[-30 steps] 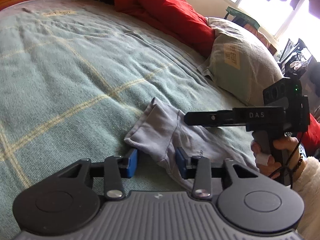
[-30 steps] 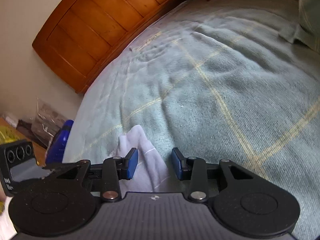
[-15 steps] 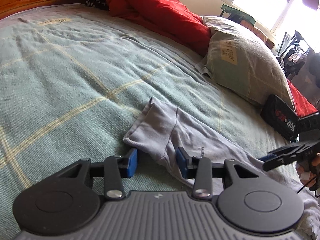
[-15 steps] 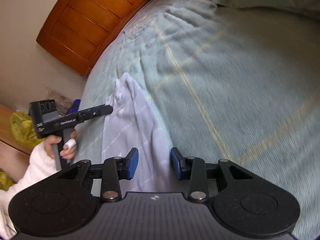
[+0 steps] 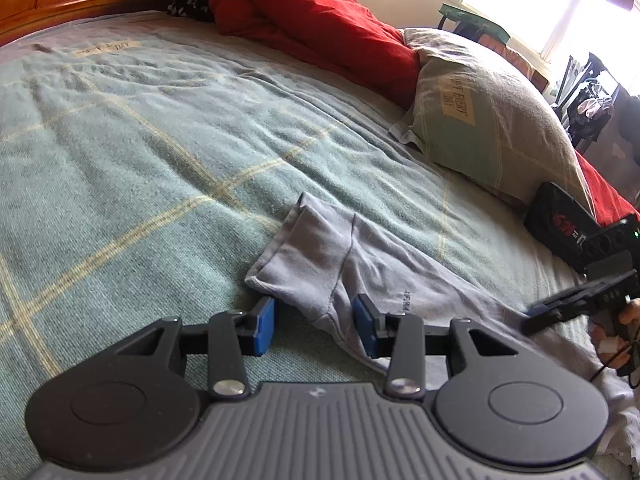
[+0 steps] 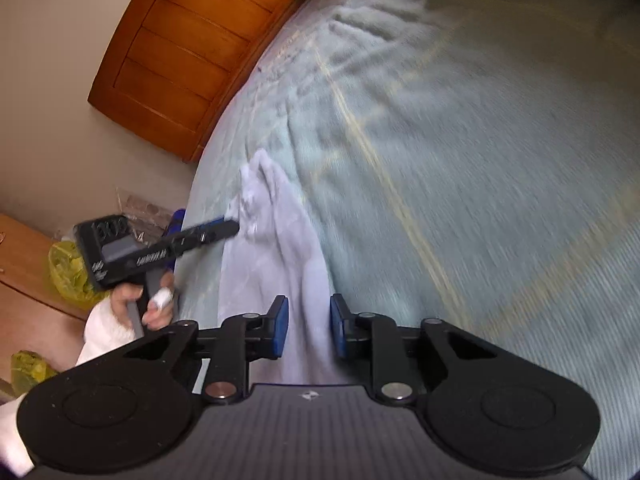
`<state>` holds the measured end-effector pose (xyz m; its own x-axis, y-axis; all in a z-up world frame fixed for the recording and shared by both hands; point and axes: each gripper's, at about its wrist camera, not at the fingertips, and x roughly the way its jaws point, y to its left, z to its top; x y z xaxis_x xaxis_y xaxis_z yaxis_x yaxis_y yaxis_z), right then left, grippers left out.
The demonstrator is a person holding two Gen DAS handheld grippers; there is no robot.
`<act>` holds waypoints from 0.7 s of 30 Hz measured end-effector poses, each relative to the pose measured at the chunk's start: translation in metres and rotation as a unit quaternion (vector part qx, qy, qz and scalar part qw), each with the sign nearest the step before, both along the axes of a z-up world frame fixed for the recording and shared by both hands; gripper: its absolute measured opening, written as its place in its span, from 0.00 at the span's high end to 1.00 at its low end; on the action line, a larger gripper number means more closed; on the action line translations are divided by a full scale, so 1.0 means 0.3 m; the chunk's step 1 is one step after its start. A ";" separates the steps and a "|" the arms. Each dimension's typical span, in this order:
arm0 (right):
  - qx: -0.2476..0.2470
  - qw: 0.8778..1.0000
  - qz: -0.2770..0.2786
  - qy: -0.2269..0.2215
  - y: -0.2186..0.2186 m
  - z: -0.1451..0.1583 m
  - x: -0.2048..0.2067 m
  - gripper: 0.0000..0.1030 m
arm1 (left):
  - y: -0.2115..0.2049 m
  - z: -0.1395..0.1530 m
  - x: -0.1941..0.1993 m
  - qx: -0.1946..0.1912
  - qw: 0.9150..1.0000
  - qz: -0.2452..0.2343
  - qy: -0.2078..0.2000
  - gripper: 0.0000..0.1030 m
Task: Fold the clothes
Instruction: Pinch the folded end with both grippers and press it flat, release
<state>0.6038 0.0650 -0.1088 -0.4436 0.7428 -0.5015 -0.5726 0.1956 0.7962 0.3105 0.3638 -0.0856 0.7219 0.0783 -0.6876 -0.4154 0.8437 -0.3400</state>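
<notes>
Garment: a pale lavender garment (image 5: pixel 344 264) is lying stretched along the near edge of the bed (image 5: pixel 160 152), on the green checked blanket.
Left tool (image 5: pixel 314 326): its pads are standing apart around the garment's folded end, pointing down toward the bed.
Right tool (image 6: pixel 306 330): its jaws are closing, cloth lying between them, not yet pinched.
Left view only: a red duvet (image 5: pixel 320 28) and pillow (image 5: pixel 488 120) are showing.
Right view only: the left hand (image 6: pixel 140 300) is gripping its handle.
</notes>
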 end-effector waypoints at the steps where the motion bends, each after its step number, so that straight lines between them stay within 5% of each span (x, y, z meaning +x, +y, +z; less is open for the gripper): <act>1: -0.002 1.000 0.000 -0.002 -0.012 0.000 -0.004 0.80 | -0.001 0.000 0.001 0.001 1.000 0.000 0.000 0.60; 4: -0.009 0.999 -0.009 -0.032 -0.004 -0.001 -0.019 0.98 | -0.006 0.001 0.003 0.005 1.000 0.001 0.001 0.61; 10: 0.003 0.990 -0.013 -0.142 0.005 0.076 -0.090 0.96 | -0.019 0.021 0.020 0.031 0.999 0.004 0.006 0.88; 21: 0.012 0.965 -0.093 -0.243 -0.092 0.238 -0.042 0.96 | -0.044 0.137 0.202 0.077 0.996 -0.029 -0.031 0.90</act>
